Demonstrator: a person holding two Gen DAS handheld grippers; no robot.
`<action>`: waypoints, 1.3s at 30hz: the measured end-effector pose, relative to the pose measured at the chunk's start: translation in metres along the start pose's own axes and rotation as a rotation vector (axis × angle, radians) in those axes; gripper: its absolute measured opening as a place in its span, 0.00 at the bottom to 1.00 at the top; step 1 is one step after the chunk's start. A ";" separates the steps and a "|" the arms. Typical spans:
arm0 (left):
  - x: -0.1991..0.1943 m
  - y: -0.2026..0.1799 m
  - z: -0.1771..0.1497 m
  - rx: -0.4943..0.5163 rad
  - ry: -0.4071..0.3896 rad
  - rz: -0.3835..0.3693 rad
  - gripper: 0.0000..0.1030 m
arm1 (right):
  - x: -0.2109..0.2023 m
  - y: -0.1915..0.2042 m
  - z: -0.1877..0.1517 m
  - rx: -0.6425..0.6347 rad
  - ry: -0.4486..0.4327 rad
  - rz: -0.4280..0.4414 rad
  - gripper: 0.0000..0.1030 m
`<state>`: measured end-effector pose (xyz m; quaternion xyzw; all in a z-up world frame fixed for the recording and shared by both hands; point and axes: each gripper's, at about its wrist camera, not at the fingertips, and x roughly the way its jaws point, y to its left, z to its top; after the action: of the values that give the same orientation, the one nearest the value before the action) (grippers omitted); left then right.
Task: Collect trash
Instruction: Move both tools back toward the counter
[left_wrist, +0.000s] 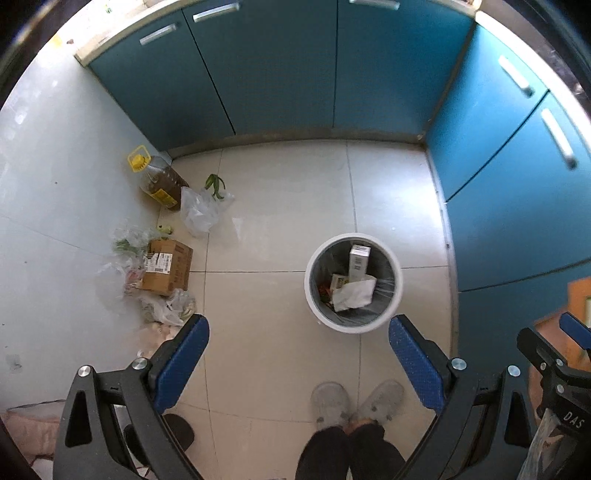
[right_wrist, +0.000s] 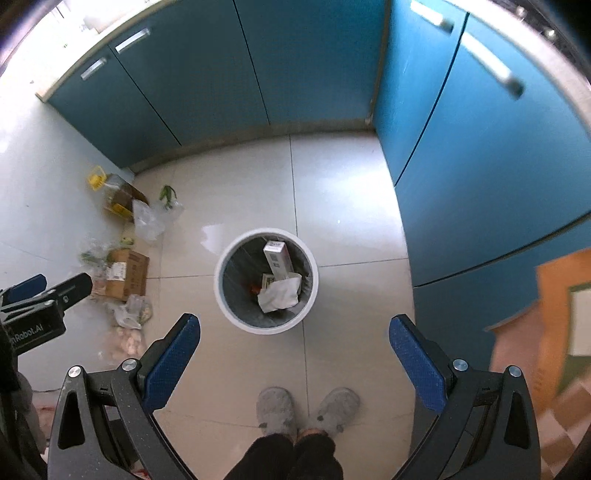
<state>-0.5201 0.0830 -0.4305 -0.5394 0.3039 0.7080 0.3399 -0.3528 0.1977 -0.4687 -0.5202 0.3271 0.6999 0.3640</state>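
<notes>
A round white trash bin (left_wrist: 394, 266) (right_wrist: 221, 295) stands on the tiled floor. Inside lie a white carton (left_wrist: 359, 263) (right_wrist: 277, 258), a smaller box and crumpled white paper (left_wrist: 354, 293) (right_wrist: 280, 295). My left gripper (left_wrist: 298, 332) is open and empty, high above the floor, the bin just beyond its fingertips. My right gripper (right_wrist: 294, 330) is open and empty, also above the bin's near side. Loose trash lies at the left wall: a cardboard box (left_wrist: 168, 266) (right_wrist: 125, 275), clear plastic bags (left_wrist: 201, 210) (right_wrist: 147, 219) and green vegetable scraps (left_wrist: 216, 184) (right_wrist: 168, 194).
An oil bottle with a yellow cap (left_wrist: 157, 179) (right_wrist: 110, 192) stands by the wall. Blue cabinets (left_wrist: 280, 70) (right_wrist: 229, 70) run along the back and right. My slippered feet (left_wrist: 356, 404) (right_wrist: 306, 410) stand below the grippers. More bags (left_wrist: 168, 306) (right_wrist: 129, 314) lie near the box.
</notes>
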 end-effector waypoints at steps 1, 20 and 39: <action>-0.015 -0.001 -0.002 0.007 -0.003 0.001 0.97 | -0.019 0.000 0.000 0.003 -0.006 0.002 1.00; -0.230 0.005 -0.055 0.015 -0.131 -0.075 0.97 | -0.300 0.011 -0.050 -0.008 -0.123 0.050 1.00; -0.324 -0.194 -0.071 0.282 -0.343 -0.047 1.00 | -0.382 -0.156 -0.124 0.340 -0.246 0.204 1.00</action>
<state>-0.2631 0.0907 -0.1453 -0.3651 0.3247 0.7318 0.4751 -0.0848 0.1104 -0.1419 -0.3265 0.4446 0.7258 0.4110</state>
